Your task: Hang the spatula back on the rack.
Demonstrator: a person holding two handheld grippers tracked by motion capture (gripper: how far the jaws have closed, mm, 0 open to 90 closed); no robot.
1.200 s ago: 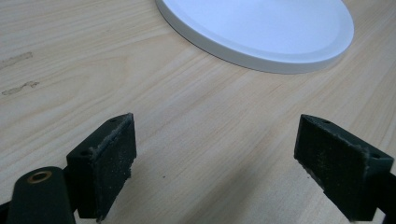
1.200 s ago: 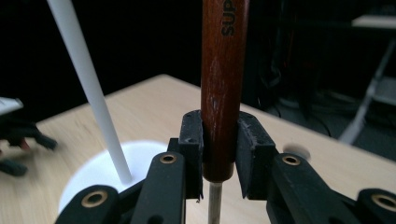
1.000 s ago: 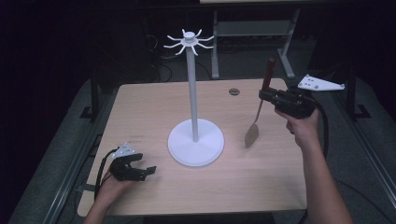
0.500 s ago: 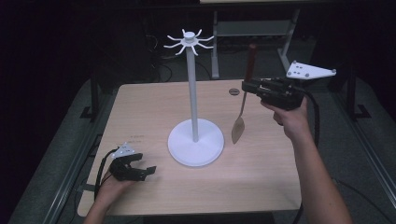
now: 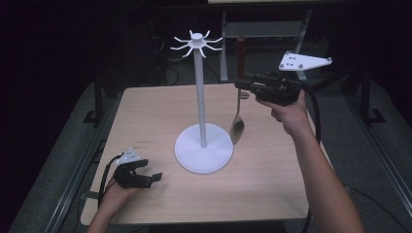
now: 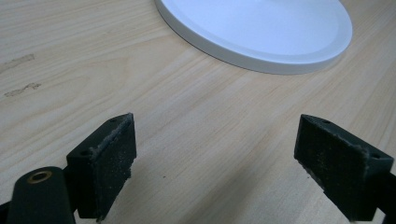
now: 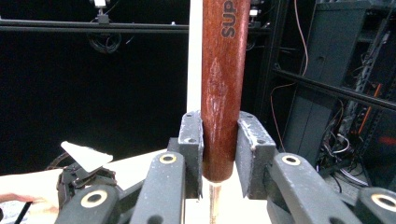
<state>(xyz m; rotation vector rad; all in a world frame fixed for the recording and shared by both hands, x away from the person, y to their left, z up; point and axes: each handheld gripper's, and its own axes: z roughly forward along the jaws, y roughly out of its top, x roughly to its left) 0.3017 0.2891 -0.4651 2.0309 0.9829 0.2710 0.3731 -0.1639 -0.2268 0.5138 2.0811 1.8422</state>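
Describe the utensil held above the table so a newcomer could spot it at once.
Start at the tall white hook stand in the middle of the light wooden table. Just right of its pole, the right gripper clamps a spoon by its reddish-brown wooden handle, bowl hanging down. It is the only utensil off the table.

Pale wooden table (image 5: 272,194) with a dark round grommet (image 5: 244,94) near the far edge, flanked by grey carpet (image 5: 63,155) and metal rails, backed by grey desk legs (image 5: 224,43) and a dark equipment rack (image 7: 336,84) strung with cables.
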